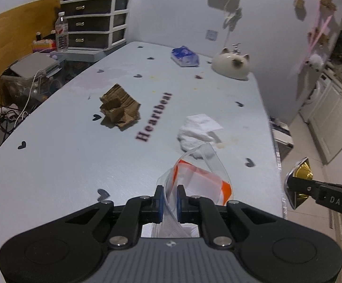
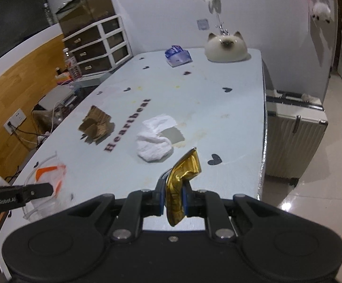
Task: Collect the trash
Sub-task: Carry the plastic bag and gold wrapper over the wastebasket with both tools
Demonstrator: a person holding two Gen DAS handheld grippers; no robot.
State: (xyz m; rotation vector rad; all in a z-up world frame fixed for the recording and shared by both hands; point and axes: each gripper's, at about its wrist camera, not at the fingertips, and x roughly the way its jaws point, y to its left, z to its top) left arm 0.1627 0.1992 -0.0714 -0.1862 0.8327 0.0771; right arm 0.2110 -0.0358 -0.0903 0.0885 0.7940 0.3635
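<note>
So you're holding two pieces at once right now. Your left claw is clamping shut on the clear plastic bag with the orange-and-white print, sitting low in the middle of the left wrist view, and the bag is hanging up off the table. Your right claw is pinching the crumpled gold wrapper, bottom center of the right wrist view, also lifted clear of the surface.

That's two bits of trash in hand, but I'm not seeing a bin in either view, so I'd guess nothing's actually dropped off yet. Still lying on the table: the crushed brown cardboard left of center, and the wadded white tissue just right of center, near the "Heartbeat" lettering. The blue tissue pack and the cat-shaped ceramic at the far end, toward the top of the frame, look like keepers rather than trash. So you're roughly halfway through picking up, I'd say.
</note>
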